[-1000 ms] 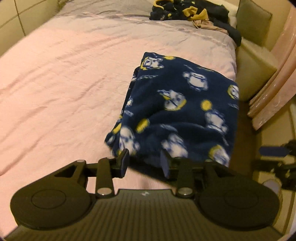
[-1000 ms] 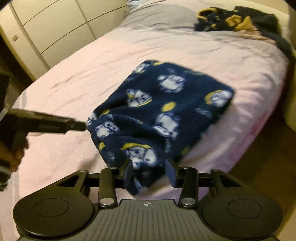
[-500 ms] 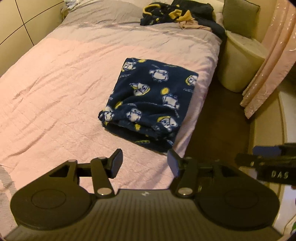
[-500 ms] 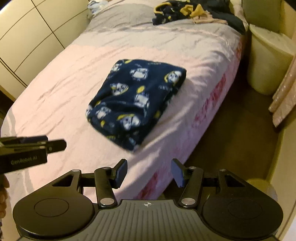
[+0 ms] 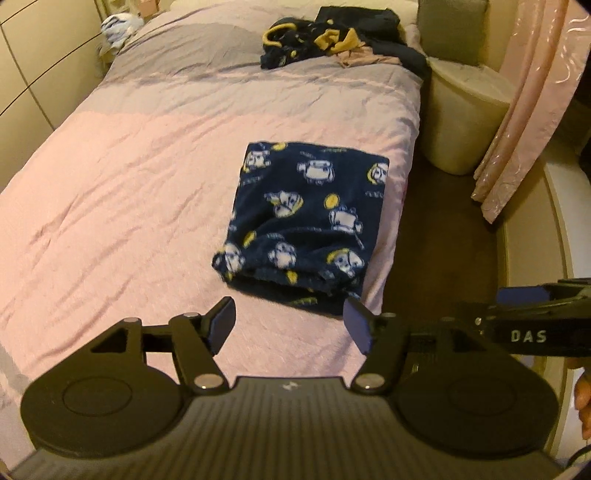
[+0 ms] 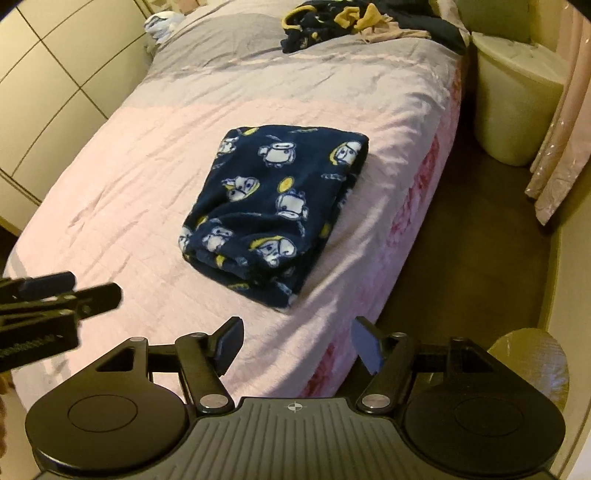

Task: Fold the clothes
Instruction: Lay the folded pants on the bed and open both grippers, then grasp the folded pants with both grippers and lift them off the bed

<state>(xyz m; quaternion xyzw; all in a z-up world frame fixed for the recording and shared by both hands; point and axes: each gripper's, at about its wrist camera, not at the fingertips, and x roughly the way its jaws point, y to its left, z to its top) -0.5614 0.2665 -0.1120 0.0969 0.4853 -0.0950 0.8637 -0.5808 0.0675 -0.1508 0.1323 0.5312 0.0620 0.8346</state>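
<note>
Left gripper (image 5: 290, 325): jaws opening, nothing between them.
Right gripper (image 6: 297, 343): likewise.
Folded garment (image 5: 306, 225): laid near bed (image 5: 129, 166) edge.
Risk: loose near layers could be unfolded if snagged.

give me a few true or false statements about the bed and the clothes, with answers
1. The folded blue garment lies on the pink bedspread. True.
2. The left gripper is clamped on the garment. False: its jaws are opening with nothing between them.
3. A pile of dark clothes sits at the bed's far end. True.
4. The right gripper holds a sock. False: its opening jaws are empty.
5. The garment hangs off the bed. False: it rests fully on it.
</note>
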